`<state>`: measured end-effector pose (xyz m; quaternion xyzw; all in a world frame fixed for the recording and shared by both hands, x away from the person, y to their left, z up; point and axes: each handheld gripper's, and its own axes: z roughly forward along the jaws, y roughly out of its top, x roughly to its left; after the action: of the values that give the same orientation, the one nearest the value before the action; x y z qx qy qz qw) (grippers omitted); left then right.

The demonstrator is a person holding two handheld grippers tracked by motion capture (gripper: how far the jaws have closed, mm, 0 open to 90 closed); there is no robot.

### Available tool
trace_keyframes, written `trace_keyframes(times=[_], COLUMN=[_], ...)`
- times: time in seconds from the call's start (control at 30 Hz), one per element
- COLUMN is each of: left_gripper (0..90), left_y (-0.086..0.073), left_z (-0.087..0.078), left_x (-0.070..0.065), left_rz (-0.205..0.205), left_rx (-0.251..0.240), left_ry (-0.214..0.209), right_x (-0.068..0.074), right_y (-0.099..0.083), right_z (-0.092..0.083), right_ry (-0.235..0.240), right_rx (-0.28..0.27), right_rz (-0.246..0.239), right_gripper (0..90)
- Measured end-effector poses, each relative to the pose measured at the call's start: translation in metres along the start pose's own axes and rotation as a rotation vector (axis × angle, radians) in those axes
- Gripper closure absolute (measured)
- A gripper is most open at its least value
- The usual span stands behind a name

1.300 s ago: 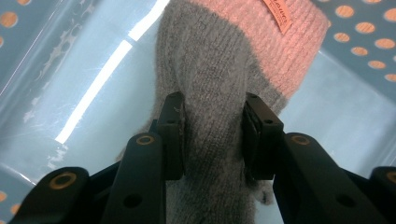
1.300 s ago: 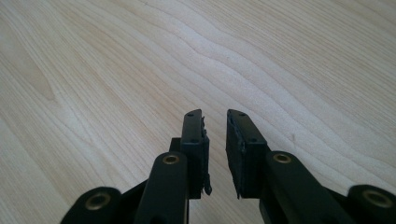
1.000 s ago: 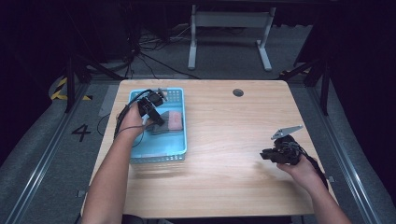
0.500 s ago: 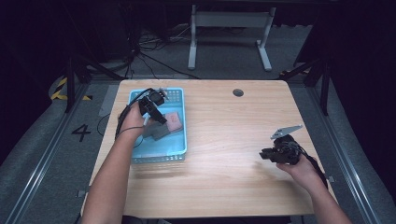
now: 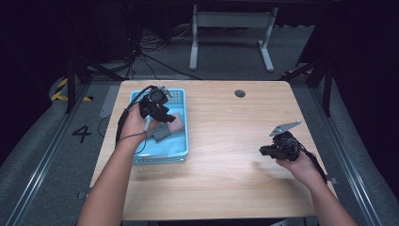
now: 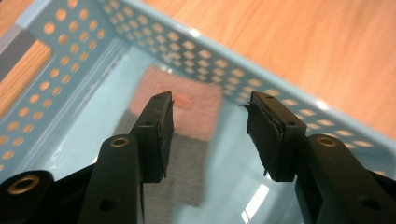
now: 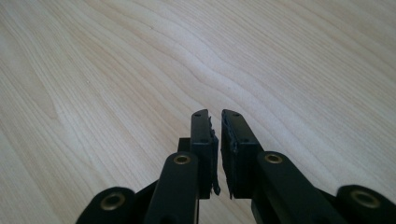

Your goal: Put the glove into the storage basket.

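A light blue perforated basket (image 5: 185, 134) (image 6: 224, 70) stands on the left of the wooden table (image 5: 235, 127). On its floor lies a flat pad (image 5: 165, 128) (image 6: 198, 109), pink at one end and grey at the other. My left gripper (image 5: 162, 114) (image 6: 210, 126) hovers just above the pad. Its jaws have just been opening and stand open, apart from the pad, with nothing between them. At the table's right my right gripper (image 5: 262, 151) (image 7: 217, 135) sits low over bare wood. Its jaws have just been closing to a thin slit with nothing in it.
A round cable hole (image 5: 240, 93) sits near the table's far edge. Bare wood (image 7: 116, 70) stretches between the basket and my right gripper. Beyond the table stand a white metal frame (image 5: 230, 28) and floor cables.
My left gripper has risen above the basket and its jaws have widened. The pad now lies flat with its grey end showing. My right gripper's jaws have drawn together; that hand has stayed put.
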<state>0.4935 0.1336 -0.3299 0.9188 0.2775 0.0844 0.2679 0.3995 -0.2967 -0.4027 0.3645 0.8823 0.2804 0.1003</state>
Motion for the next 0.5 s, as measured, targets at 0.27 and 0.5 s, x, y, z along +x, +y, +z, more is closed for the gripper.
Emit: trace_keyframes(times=[0.27, 0.5], left_gripper=[48.5, 46.5], left_y=[0.001, -0.004], left_z=[-0.03, -0.039], left_x=[-0.046, -0.084], left_rz=[0.04, 0.071], left_rx=[-0.089, -0.127], left_ry=[-0.038, -0.068], right_x=[-0.004, -0.005], right_y=[0.015, 0.01], right_z=[-0.002, -0.008], right_ry=[0.023, 0.049], right_rx=[-0.013, -0.031], right_rz=[-0.042, -0.048], right_gripper=[84.5, 84.7])
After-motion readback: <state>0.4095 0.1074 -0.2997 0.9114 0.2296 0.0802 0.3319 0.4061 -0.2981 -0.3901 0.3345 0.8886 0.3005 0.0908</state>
